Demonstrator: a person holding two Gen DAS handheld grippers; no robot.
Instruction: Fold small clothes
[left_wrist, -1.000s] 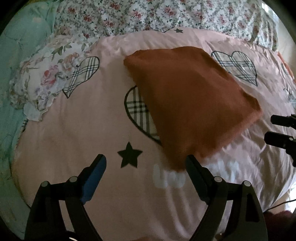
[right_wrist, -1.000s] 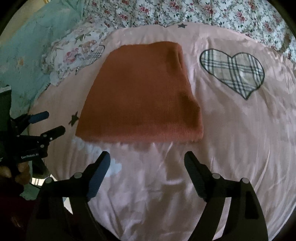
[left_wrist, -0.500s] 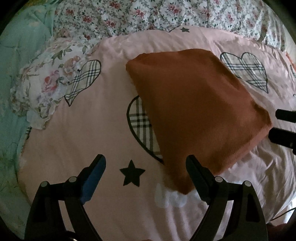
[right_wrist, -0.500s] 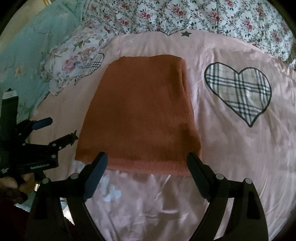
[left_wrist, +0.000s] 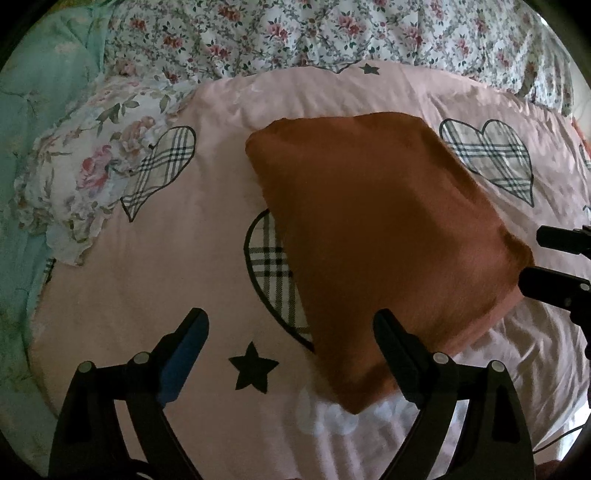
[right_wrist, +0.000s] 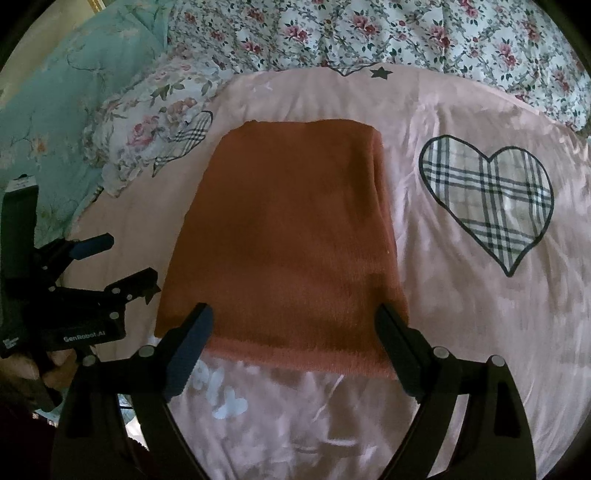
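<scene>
1. Two grippers, both with fingers spread wide and holding nothing: the left gripper hangs above the pink duvet, the right gripper above the near hem of the rust-orange garment.
2. The left gripper's right finger overlaps the garment's near left corner in its own view; whether it touches the cloth cannot be told. Its left finger carries a blue pad and stands over bare duvet near a black star print.
3. The right gripper's fingers straddle the hem, one near each bottom corner.
4. The garment lies flat and folded into a rough rectangle in the middle of the duvet, partly covering one plaid heart.
5. Another plaid heart lies to the right of the garment, apart from it.
6. A floral pillow sits at the far left, a floral sheet beyond, and a teal quilt at the left edge.
</scene>
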